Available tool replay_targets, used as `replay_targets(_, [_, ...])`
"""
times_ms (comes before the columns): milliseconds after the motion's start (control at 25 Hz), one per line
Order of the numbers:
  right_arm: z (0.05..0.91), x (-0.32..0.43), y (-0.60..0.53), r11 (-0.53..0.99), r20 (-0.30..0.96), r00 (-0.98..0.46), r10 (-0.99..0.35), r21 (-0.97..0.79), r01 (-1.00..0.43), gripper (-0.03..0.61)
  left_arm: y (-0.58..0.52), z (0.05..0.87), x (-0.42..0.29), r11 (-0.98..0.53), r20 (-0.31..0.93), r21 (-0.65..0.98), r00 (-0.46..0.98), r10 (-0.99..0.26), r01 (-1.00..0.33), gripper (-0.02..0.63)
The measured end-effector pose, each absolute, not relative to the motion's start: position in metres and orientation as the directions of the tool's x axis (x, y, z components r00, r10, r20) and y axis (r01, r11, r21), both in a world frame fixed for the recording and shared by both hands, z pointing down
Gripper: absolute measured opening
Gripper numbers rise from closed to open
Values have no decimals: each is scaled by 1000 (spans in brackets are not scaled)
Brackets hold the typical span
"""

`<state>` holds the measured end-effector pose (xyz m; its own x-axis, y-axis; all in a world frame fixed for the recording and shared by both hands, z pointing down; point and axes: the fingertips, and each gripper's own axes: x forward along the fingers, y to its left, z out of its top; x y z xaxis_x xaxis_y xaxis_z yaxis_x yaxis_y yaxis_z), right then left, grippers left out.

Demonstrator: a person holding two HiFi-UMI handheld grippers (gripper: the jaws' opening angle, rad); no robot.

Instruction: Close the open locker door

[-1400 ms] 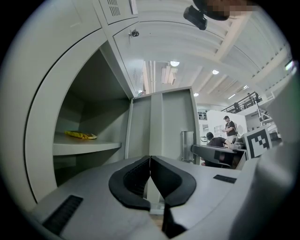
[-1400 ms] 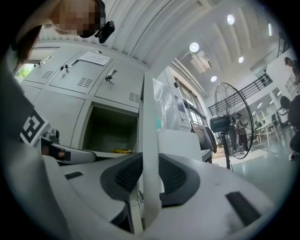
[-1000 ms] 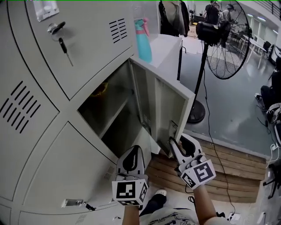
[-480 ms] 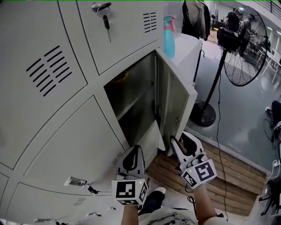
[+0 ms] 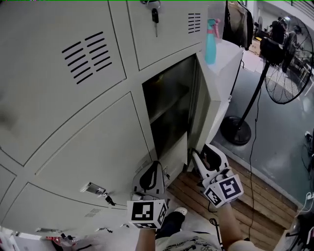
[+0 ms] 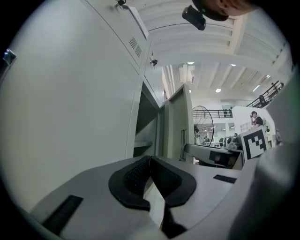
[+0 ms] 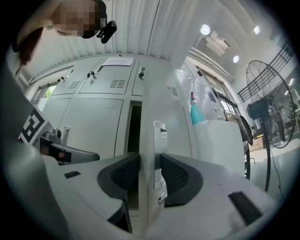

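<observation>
The open locker door (image 5: pixel 203 105) is pale grey and stands about edge-on, partly swung in front of the dark compartment (image 5: pixel 169 100). My right gripper (image 5: pixel 200 153) is at the door's lower free edge. In the right gripper view the door's edge (image 7: pixel 149 136) runs up between the jaws of the right gripper (image 7: pixel 150 165). Those jaws have just been opening and stand loose around it, open. My left gripper (image 5: pixel 154 165) hangs shut and empty by the closed lower locker, left of the door (image 6: pixel 178 122). Its pads (image 6: pixel 140 171) meet at the tip.
A teal spray bottle (image 5: pixel 211 41) stands on the white cabinet beside the lockers. A black pedestal fan (image 5: pixel 287 63) and its cable are on the right. Wooden slats (image 5: pixel 245 191) cover the floor under my right gripper. A key (image 5: pixel 155 14) hangs in the locker above.
The door has swung further toward the locker, so less of the compartment shows. Both grippers moved along with it, and the right jaws stand wider around the door's edge.
</observation>
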<state>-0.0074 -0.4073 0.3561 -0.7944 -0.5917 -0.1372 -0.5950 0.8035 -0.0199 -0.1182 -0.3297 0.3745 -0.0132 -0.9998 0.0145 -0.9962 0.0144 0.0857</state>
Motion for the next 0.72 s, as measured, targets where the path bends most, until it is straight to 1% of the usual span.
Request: replay_targets(720, [357,-74,-399,882,-142,-871,-471,-40,-470,144,-299,378,-151,128,19,90,-127,-992,-988,8])
